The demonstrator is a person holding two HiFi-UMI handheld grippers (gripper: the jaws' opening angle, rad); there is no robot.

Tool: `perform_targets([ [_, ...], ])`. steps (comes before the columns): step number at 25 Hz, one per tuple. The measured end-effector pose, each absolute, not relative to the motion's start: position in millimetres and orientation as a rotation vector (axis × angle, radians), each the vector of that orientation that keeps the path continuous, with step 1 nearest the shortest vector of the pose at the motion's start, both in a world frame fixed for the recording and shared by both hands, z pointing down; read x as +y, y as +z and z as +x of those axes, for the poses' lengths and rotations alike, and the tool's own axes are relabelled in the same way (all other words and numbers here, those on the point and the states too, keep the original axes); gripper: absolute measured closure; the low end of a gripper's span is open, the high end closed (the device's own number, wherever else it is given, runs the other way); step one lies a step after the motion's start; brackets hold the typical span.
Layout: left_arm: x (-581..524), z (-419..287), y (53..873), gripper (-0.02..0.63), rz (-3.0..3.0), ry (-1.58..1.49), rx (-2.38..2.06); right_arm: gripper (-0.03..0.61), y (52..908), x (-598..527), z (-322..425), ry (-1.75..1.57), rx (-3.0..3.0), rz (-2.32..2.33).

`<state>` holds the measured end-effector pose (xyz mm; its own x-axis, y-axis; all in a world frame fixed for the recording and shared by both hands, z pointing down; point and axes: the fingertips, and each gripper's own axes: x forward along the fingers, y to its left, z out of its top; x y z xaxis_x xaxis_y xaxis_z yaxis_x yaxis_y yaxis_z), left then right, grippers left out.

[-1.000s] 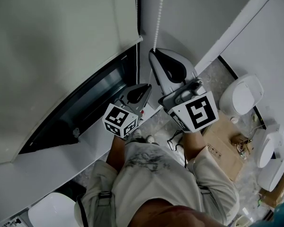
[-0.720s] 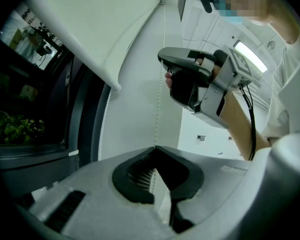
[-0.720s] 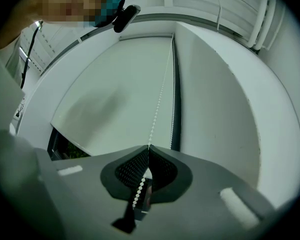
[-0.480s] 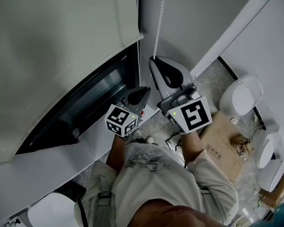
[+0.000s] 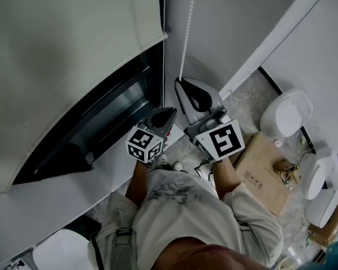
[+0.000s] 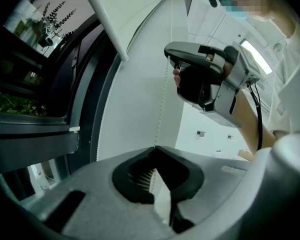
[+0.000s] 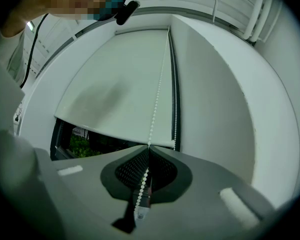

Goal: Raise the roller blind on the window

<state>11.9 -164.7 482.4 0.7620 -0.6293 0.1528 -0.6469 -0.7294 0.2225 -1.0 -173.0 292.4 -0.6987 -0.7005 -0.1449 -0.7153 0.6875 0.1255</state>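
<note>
The pale roller blind (image 5: 73, 49) covers the upper part of the dark window (image 5: 101, 122); its bottom bar hangs above the exposed glass. A white bead chain (image 5: 186, 32) drops along the wall beside it. My right gripper (image 5: 179, 81) is shut on this bead chain (image 7: 157, 94), which passes between its closed jaws (image 7: 149, 146). Below and left of it, my left gripper (image 5: 172, 111) is shut too. In the left gripper view the bead chain (image 6: 163, 99) runs from the right gripper (image 6: 166, 51) straight into the left gripper's (image 6: 155, 147) closed tips.
A second strand of chain (image 5: 164, 4) hangs at the blind's edge. The white sill (image 5: 73, 179) lies under the window. On the floor to the right are white toilets (image 5: 286, 114) and a cardboard box (image 5: 265, 173). The person's torso fills the lower middle.
Both grippers have sunk together along the chain. The blind's bottom bar has risen a little, so more dark window shows.
</note>
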Motion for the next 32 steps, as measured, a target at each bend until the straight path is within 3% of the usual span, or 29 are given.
perform_targets([
  [32, -143.8, 1.2, 573.5, 0.603, 2.557, 0.28, -0.949, 0.568, 383.6, -158.3, -10.3, 0.074, 2.899, -1.263],
])
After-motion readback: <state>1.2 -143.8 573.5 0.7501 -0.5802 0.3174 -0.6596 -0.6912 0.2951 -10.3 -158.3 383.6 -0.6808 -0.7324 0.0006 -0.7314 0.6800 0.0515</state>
